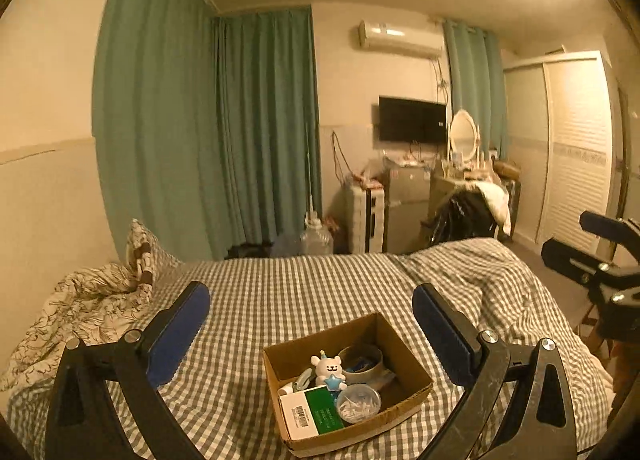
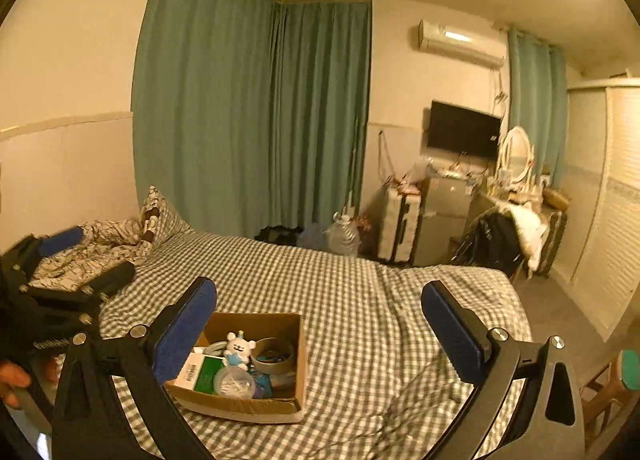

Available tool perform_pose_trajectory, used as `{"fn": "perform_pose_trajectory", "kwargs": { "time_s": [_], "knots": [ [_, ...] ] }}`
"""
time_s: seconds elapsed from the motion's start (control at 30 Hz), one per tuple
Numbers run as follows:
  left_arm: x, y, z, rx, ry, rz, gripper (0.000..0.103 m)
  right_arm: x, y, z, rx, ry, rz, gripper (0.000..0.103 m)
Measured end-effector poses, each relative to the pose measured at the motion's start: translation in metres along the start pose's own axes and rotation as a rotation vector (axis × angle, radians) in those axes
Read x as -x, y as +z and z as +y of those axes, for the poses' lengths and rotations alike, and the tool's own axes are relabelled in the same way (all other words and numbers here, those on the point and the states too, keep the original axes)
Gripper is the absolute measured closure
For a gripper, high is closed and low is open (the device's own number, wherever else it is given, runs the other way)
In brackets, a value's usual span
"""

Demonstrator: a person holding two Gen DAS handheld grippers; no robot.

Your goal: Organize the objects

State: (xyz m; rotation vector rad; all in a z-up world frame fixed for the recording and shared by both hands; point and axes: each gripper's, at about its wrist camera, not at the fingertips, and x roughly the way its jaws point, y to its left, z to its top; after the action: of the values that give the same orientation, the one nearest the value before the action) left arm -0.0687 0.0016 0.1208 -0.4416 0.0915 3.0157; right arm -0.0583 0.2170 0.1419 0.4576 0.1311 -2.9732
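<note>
Cardboard box (image 1: 404,356) sits open on the bed (image 1: 304,284), near its front edge, on the grey-and-white checked cover. Both tools hang above the bed, released and holding nothing: the left tool (image 1: 311,310) has its blue-padded fingers spread wide to either side of the box, and the right tool (image 2: 319,306) stands just as wide, with the box low between its fingers, nearer the left one. Inside the box lie a white toy bear (image 1: 329,369) with a blue star, a roll of tape (image 1: 362,363), a green-and-white packet (image 1: 310,414) and a round clear tub (image 1: 358,403) of small white pieces, all packed close together. Further back a patterned quilt (image 1: 88,300) is bunched by the pillow. Beyond the bed hang green curtains (image 1: 208,132), with a wall television (image 1: 412,119) and an oval mirror (image 1: 463,132) at the far wall.
</note>
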Motion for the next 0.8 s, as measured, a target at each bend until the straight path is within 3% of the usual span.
{"fn": "perform_pose_trajectory", "kwargs": {
  "time_s": [0.17, 0.27, 0.4, 0.8],
  "knots": [
    [0.019, -0.028, 0.005, 0.072, 0.016, -0.024, 0.000, 0.002, -0.035, 0.011, 0.027, -0.027, -0.005, 0.000],
    [0.017, -0.057, 0.007, 0.096, 0.066, -0.019, 0.000, -0.011, -0.069, 0.017, 0.042, -0.027, 0.029, 0.000],
    [0.000, -0.083, 0.006, 0.113, 0.051, 0.053, 0.000, -0.038, -0.103, 0.015, 0.002, 0.005, 0.121, 0.000],
    [-0.007, -0.102, -0.004, 0.078, 0.036, 0.108, 0.000, -0.041, -0.114, 0.010, -0.028, -0.018, 0.118, 0.000]
  ]
}}
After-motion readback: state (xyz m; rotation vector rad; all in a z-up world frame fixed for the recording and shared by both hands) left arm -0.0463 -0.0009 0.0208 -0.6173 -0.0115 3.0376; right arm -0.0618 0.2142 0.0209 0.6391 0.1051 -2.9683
